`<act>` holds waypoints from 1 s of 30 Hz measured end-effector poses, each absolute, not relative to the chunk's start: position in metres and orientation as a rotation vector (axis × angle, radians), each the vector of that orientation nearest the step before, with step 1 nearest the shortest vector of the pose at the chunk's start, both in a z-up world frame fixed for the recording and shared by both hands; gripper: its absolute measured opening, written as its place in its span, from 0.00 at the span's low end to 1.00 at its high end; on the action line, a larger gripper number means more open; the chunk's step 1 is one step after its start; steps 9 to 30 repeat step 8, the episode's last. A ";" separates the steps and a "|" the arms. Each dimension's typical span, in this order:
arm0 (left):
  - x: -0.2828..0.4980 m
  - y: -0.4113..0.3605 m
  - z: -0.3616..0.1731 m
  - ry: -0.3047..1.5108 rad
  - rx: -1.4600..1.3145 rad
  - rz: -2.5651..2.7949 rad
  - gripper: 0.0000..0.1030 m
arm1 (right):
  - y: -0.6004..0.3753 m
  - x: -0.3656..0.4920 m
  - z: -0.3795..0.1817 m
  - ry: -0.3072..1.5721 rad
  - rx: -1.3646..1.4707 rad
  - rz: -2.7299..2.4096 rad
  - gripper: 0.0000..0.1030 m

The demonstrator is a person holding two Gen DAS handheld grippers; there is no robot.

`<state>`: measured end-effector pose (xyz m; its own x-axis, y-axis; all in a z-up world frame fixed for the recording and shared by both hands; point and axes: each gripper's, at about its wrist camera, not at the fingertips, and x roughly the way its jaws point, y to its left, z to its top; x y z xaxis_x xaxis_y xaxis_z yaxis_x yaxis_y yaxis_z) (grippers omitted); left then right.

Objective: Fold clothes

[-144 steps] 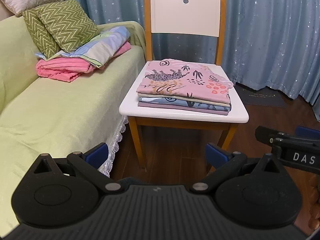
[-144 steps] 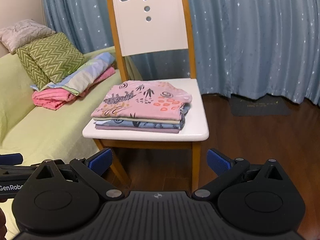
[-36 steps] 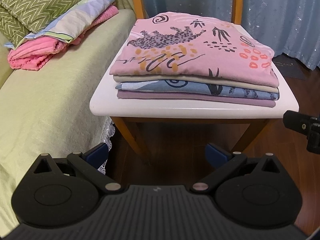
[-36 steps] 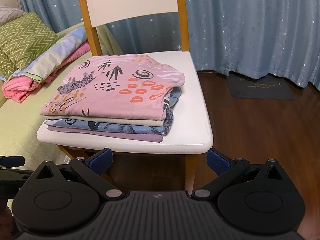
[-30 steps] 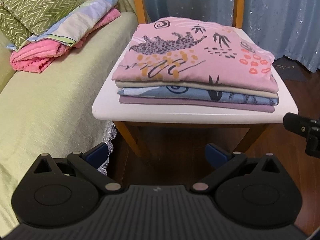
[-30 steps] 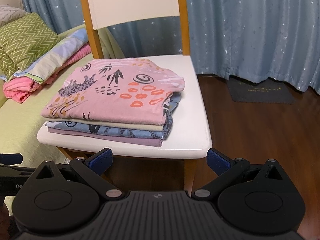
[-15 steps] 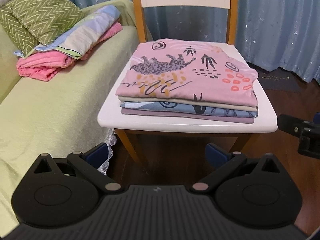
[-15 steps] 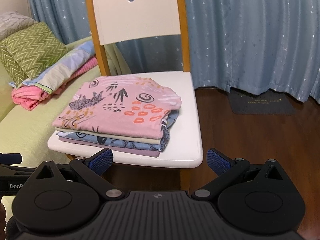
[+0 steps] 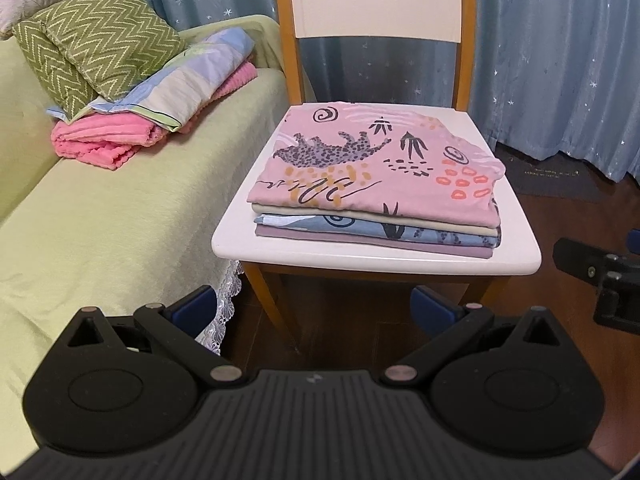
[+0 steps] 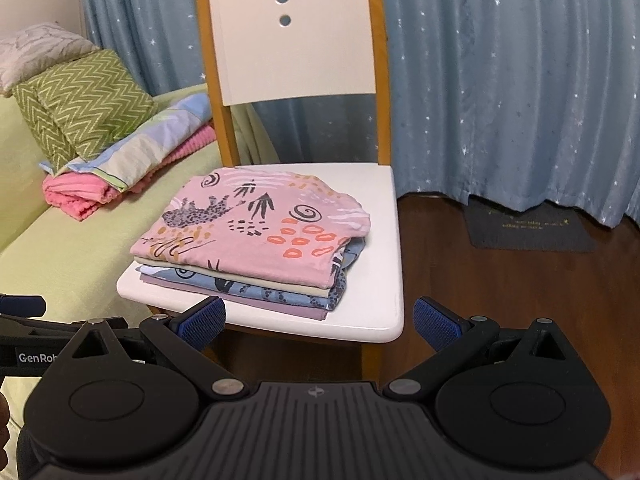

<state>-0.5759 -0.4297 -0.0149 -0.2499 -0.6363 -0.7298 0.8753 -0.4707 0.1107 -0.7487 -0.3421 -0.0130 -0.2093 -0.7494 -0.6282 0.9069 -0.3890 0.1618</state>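
Stack: four folded garments [image 9: 376, 204] lie squared on the white seat of the wooden chair [image 9: 516, 252]; a pink animal-print top [image 10: 256, 228] is uppermost, then a cream layer, a blue patterned one and a plain mauve one at the bottom. Folded edges face the front of the seat, probably so the pile keeps its shape.

Seat position: the pile sits toward the left and front of the seat, leaving bare white surface at the right and rear.

Left gripper [image 9: 316, 304]: held low in front of the chair, below seat level, clear of the cloth; fingers spread wide, grasping nothing.

Right gripper [image 10: 320, 316]: also in front of the seat and apart from the pile; blue pads [image 10: 202, 322] parted, nothing between them.

Stage (judgement): the visible clothes all appear folded and stacked; no loose garment shows in either view, so the work looks finished or between items.

Surroundings: green-covered sofa [image 9: 112, 216] just beside the chair, bearing zigzag cushions [image 9: 104, 52] over a folded patchwork quilt [image 9: 192, 80] and pink blanket [image 9: 104, 140]; blue star-print curtain [image 10: 500, 80] behind.
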 end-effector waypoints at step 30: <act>-0.562 -0.411 0.002 0.394 0.825 -1.913 0.99 | -0.329 -0.744 -0.001 0.265 0.725 -1.811 1.00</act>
